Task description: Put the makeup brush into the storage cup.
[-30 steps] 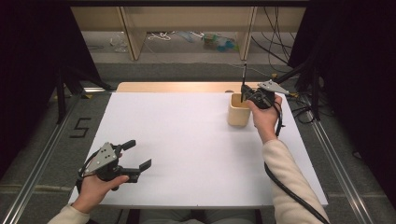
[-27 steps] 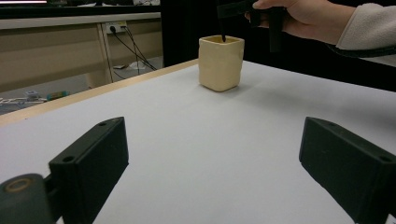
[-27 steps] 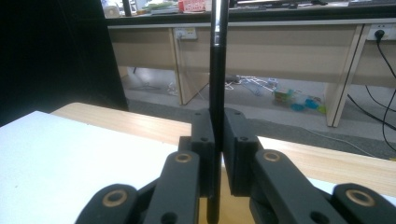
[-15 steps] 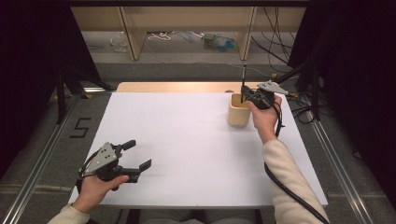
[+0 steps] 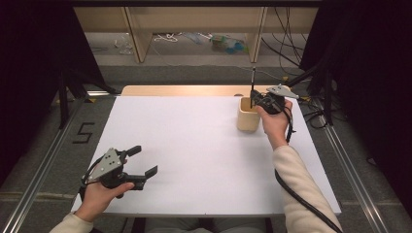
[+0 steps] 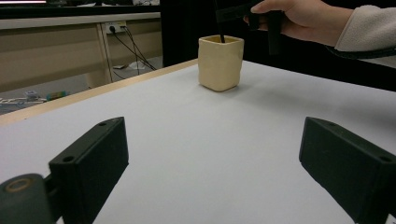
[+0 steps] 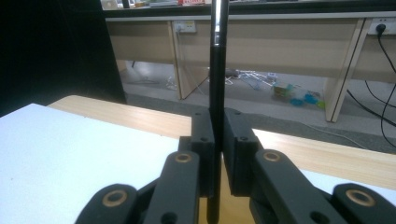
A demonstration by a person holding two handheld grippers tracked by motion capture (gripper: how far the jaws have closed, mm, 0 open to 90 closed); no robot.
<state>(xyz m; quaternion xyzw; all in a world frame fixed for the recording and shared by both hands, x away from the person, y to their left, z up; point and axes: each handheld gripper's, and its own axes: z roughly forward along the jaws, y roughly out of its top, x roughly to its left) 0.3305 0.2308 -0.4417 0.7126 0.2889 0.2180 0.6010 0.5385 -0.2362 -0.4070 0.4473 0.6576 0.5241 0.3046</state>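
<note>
Black pen (image 7: 218, 93), slim, upright

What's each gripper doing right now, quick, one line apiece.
Left gripper: open, holding nothing, low over the white table.
Right gripper: shut on the black pen, upright over the beige cup.

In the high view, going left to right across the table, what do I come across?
Left gripper, open, at the near left edge → beige cup → right gripper, shut on a thin black rod standing in the cup.
</note>
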